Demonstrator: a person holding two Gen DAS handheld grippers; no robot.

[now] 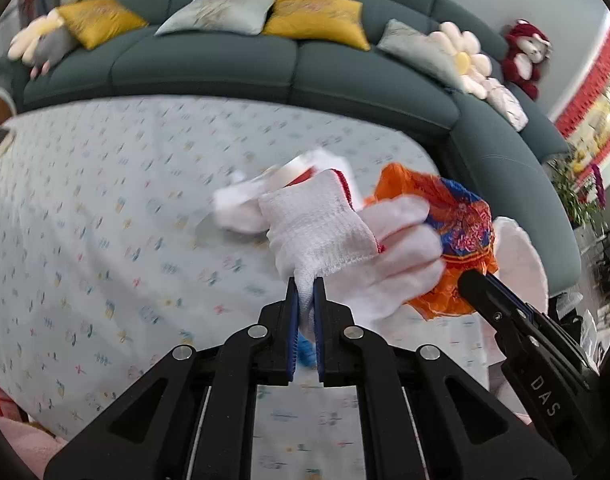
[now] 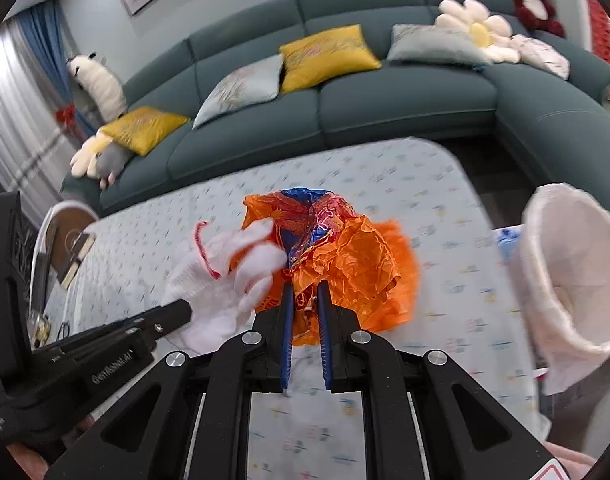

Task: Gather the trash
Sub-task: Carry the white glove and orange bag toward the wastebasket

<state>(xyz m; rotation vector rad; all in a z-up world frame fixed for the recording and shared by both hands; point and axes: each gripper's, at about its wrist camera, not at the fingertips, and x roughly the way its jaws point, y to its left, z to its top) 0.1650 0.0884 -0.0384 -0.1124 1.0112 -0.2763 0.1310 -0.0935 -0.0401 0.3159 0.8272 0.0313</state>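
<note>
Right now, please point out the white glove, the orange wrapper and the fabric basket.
white glove [image 1: 321,224]: left wrist view, ribbed cuff.
orange wrapper [image 2: 361,264]: right wrist view, crumpled orange middle.
fabric basket [image 2: 545,280]: right wrist view, inner wall.

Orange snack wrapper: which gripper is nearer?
Right. The right gripper is clamped on the orange snack wrapper; the left gripper grips the white glove beside it.

Glove [image 1: 325,224] left of wrapper [image 1: 461,232]
</note>
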